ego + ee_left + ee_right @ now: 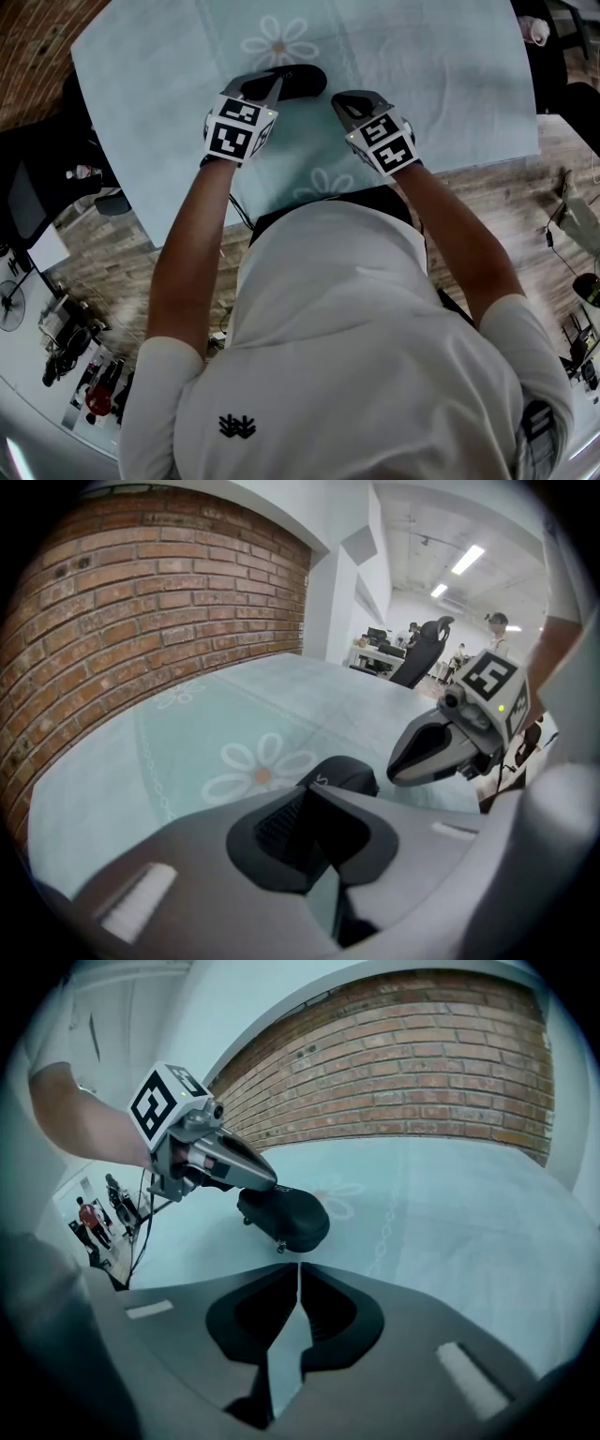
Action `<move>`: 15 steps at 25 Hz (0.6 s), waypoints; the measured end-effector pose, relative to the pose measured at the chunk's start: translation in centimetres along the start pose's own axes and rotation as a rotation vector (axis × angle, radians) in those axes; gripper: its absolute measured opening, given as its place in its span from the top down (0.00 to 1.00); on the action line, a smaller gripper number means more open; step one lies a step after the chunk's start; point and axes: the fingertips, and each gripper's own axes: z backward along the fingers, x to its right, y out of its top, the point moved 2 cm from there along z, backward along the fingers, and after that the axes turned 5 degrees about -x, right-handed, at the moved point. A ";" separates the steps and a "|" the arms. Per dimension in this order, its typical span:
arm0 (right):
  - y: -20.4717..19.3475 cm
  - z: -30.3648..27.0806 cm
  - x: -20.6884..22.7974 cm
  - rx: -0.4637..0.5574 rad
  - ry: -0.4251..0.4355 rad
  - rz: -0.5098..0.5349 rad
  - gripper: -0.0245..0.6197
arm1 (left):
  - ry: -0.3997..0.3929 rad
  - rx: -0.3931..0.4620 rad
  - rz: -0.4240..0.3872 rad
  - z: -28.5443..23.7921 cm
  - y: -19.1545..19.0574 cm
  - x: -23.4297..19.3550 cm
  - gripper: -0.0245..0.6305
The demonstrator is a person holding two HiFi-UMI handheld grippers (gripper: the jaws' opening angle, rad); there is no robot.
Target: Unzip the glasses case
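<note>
- Two grippers are held by a person in a white shirt [356, 328], low over a table [450, 84]. A pale blue-green cloth covers it.
- One black glasses case [298, 81] lies on the cloth. It is just on the near side of a white daisy [278, 44] printed there. The case is closed.
- The left gripper [307, 791] has its jaws pressed tight together, and I see nothing pinched between them. The right gripper view shows its tip resting on top of the case, near one end.
- The right gripper [298, 1267] also has its jaws squeezed together, with nothing in them. The case is a little way in front of it, and the two do not touch.
- Two small zipper pulls [279, 1248] stick out from the side of the case that faces the right gripper. Neither gripper touches them.
- In the head view, the left gripper is at the left end of the case, and the right gripper is just off its right end.
- A red brick wall [422, 1063] runs along the far side of the table.
</note>
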 end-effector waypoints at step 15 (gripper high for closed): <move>1.9 -2.9 -0.4 -0.009 0.110 -0.298 0.79 | -0.065 -0.007 0.052 -0.1 0.6 -1.2 0.88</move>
